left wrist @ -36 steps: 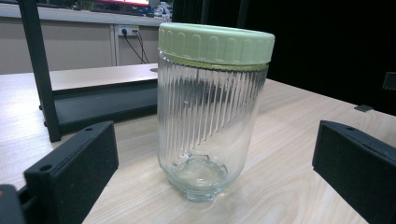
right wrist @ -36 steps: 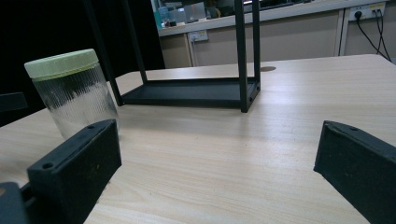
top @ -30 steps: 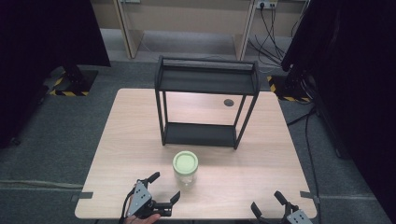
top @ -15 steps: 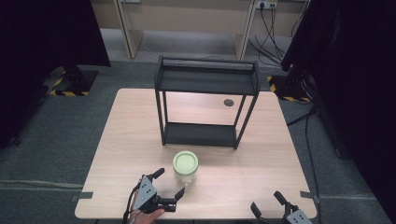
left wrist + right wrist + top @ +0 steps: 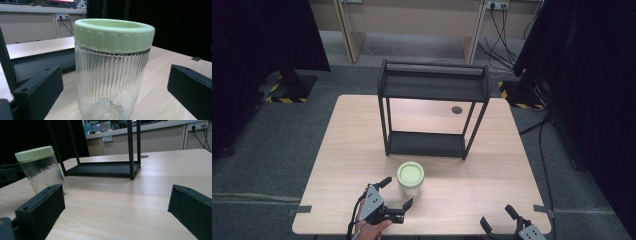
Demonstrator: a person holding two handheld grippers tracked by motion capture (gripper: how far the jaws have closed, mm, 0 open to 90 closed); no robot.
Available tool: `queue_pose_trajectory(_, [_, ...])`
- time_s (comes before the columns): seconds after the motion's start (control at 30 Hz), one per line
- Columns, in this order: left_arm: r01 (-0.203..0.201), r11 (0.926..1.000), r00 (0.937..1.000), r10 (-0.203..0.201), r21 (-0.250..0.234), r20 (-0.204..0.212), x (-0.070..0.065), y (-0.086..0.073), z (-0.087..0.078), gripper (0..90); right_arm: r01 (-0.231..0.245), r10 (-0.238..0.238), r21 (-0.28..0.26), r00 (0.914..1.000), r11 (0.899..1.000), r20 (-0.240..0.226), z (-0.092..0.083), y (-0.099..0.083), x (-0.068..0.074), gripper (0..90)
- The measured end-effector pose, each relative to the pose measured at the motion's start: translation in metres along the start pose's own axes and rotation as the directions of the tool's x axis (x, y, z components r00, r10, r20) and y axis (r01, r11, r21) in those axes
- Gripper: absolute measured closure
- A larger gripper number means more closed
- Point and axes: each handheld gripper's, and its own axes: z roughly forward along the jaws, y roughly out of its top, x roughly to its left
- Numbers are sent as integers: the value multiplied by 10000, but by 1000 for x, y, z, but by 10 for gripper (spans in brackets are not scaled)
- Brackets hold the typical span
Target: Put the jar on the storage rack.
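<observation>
the left claw [image 5: 396, 193] was held low near the front edge, its jaws spread wide, gripped from below by a hand [image 5: 371, 229]. the right claw [image 5: 501, 219] was held at the front right, jaws likewise spread apart.

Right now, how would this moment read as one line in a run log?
left gripper: open, at jar | right gripper: open, idle | jar: upright, lidded, before shelf rack

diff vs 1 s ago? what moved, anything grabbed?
The left gripper moved forward and right toward the jar; its open jaws now flank the jar without visibly touching. Nothing grabbed or released. The jar, the black shelf rack and the right gripper, open at the near edge, stayed put.
</observation>
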Motion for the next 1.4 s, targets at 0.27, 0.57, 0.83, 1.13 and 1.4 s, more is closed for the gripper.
queue_pose_trajectory(0.27, [-57,10000,10000,57,39,61,0,2,5,0,-16,16,-2,10000,10000,-2,0,0,0,9])
queue_pose_trajectory(0.57, [-149,9998,9998,147,138,142,-1,2,15,0,-51,51,-15,10000,10000,-5,0,0,0,9])
queue_pose_trajectory(0.83, [-182,9996,9998,179,212,131,0,3,23,0,-57,57,-14,10000,10000,-23,0,0,0,10])
queue_pose_trajectory(1.13, [-264,9992,9996,263,298,43,2,3,32,0,-46,46,-31,10000,10000,-28,0,0,-1,11])
queue_pose_trajectory(1.4, [-302,9989,9995,301,361,39,2,2,39,1,-49,49,-41,10000,10000,-29,0,0,-1,12])
